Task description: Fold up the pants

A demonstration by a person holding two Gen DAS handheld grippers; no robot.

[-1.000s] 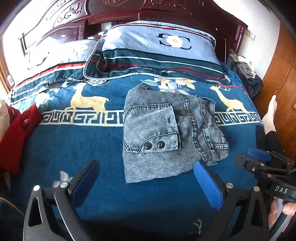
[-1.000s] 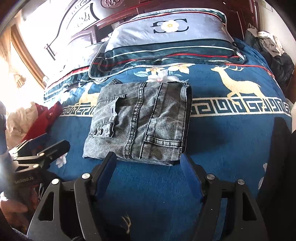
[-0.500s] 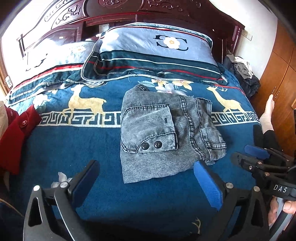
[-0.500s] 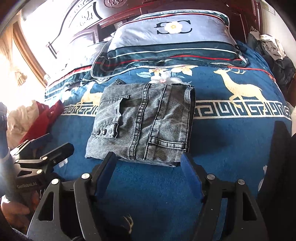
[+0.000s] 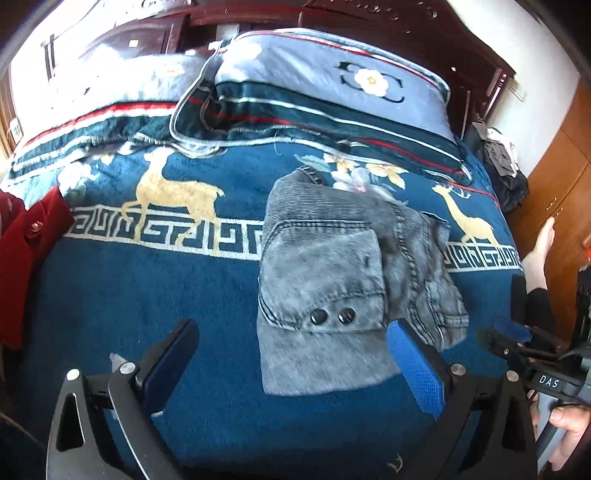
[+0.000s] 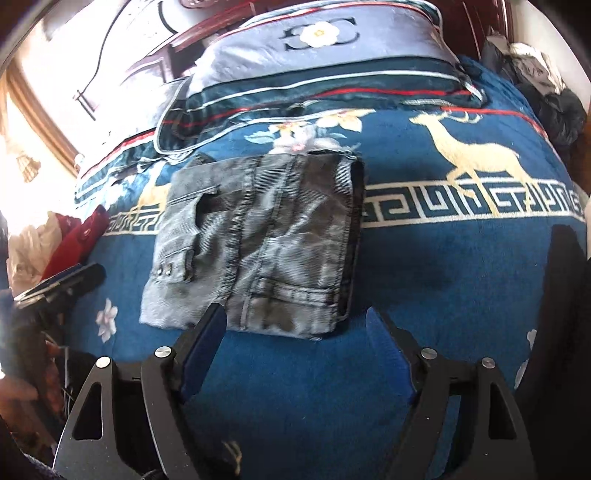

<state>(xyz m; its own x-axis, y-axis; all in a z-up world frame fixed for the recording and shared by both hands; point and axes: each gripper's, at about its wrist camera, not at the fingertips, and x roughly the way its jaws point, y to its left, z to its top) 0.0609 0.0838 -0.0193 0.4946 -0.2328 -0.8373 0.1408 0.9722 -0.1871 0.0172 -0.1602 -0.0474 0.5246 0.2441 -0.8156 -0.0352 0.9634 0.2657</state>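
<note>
Grey denim pants (image 5: 343,280) lie folded into a compact rectangle on the blue deer-pattern blanket (image 5: 129,295); they also show in the right wrist view (image 6: 266,251). My left gripper (image 5: 291,354) is open and empty, hovering just in front of the near edge of the pants. My right gripper (image 6: 295,332) is open and empty, close to the near right corner of the pants. Each gripper shows at the edge of the other's view, the right one (image 5: 517,347) and the left one (image 6: 62,280).
Two pillows (image 5: 332,92) lie against the dark wooden headboard (image 5: 369,22). A red garment (image 5: 22,258) lies at the left bed edge. Dark clothes (image 5: 502,170) are piled at the far right. A wooden wardrobe (image 5: 561,177) stands to the right.
Both grippers have shifted a little, the views tilting and drawing nearer; the pants appear larger. The pants have not moved and both grippers stay open.
</note>
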